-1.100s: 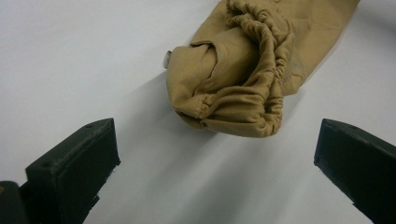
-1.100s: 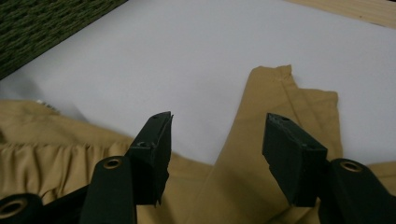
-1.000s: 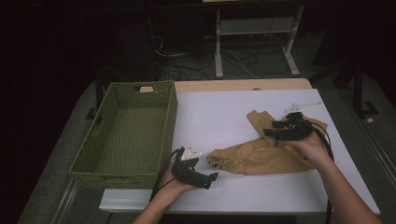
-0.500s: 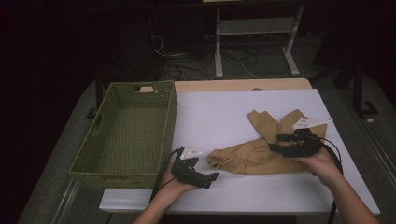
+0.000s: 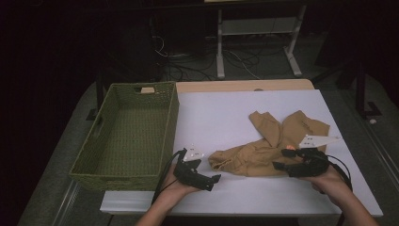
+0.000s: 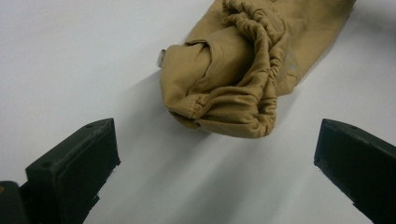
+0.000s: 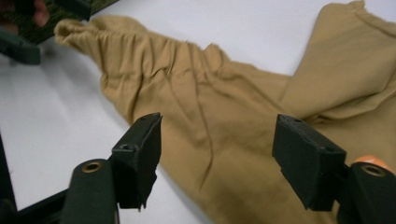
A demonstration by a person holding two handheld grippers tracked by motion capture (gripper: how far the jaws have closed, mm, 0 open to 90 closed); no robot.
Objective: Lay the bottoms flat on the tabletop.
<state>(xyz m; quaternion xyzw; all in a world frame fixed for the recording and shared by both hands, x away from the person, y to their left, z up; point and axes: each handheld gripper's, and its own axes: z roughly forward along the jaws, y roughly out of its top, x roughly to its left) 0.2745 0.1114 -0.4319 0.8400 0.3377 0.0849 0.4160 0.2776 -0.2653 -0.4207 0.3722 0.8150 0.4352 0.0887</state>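
A tan garment (image 5: 263, 148) lies crumpled on the white table (image 5: 221, 113), its legs spread toward the far right. Its gathered waistband end (image 6: 233, 79) points at my left gripper (image 5: 212, 182), which rests open just short of it, nothing between the jaws (image 6: 217, 140). My right gripper (image 5: 281, 158) hovers over the garment's near right part. Its jaws have just been opening and stand apart (image 7: 217, 140), with cloth (image 7: 201, 116) lying under the gap and the pads not pressing on it.
A green woven basket (image 5: 171, 127) with nothing in it stands at the table's left, close beside my left hand. White tabletop lies bare beyond the garment and along the near edge. Table legs and cables stand in the dark behind.
My right gripper has come from the garment's far right legs toward the near edge, and now sits lower over the cloth. My left gripper and the garment have stayed put.
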